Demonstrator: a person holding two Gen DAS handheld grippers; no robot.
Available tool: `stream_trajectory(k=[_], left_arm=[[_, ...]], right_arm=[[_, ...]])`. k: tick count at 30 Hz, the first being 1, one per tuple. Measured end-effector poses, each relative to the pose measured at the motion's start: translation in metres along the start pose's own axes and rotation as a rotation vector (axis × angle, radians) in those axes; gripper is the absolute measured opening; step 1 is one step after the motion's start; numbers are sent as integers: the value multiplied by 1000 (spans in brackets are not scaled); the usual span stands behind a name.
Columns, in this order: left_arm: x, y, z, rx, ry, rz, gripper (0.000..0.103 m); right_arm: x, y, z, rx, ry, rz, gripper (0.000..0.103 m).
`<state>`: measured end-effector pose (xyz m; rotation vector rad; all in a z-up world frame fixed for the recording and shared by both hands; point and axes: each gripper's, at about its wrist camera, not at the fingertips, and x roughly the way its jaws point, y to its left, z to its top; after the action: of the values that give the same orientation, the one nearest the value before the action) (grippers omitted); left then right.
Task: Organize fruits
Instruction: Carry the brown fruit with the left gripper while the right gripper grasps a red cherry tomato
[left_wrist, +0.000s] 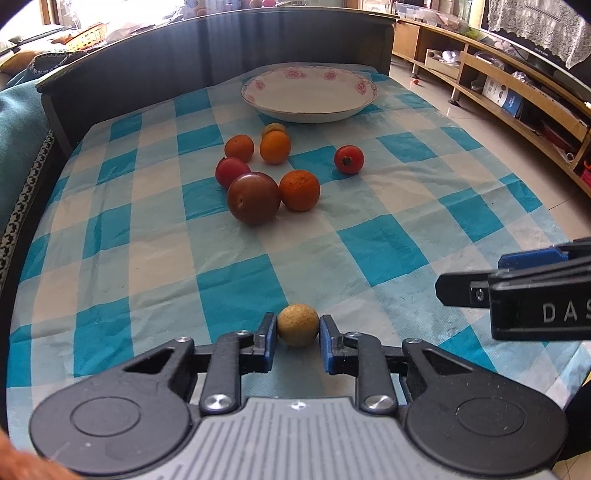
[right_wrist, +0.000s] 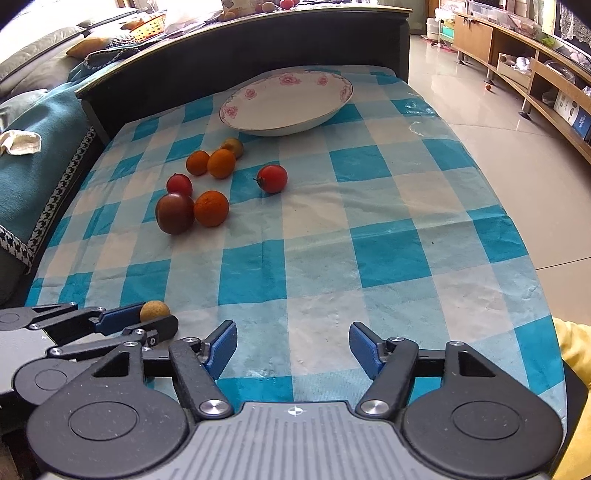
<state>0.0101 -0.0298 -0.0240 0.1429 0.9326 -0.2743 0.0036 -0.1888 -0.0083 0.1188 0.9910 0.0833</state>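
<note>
The left gripper clamps a small tan round fruit on the near edge of the blue checked tablecloth. The right gripper hangs open over bare cloth, nothing between its pads. Beyond lie tomatoes and oranges, then a flowered plate.

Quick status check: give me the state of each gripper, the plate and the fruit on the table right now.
left gripper: shut on the small tan fruit, at the near edge of the tablecloth.
right gripper: open, nothing between its fingers.
plate: empty, upright at the far end.
loose fruit cluster: seven pieces lying on the checked tablecloth, none in the plate.
</note>
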Motion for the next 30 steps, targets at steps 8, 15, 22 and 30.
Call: stream_trajectory(k=[8,15,22,30], left_arm=[[-6,14,26,12,-18,-21,33],[1,29,57,16,-20,-62,33],[9,35,86,46,-29,-98,33],[19,44,104,26,-37,-110,33]], right_arm=[[2,1,29,-32,-33,27,61],[34,-2,68,-119,-36,25,55],[63,-1,99,-188,-28,58,46],[84,3,110,-235,-8,93,45]])
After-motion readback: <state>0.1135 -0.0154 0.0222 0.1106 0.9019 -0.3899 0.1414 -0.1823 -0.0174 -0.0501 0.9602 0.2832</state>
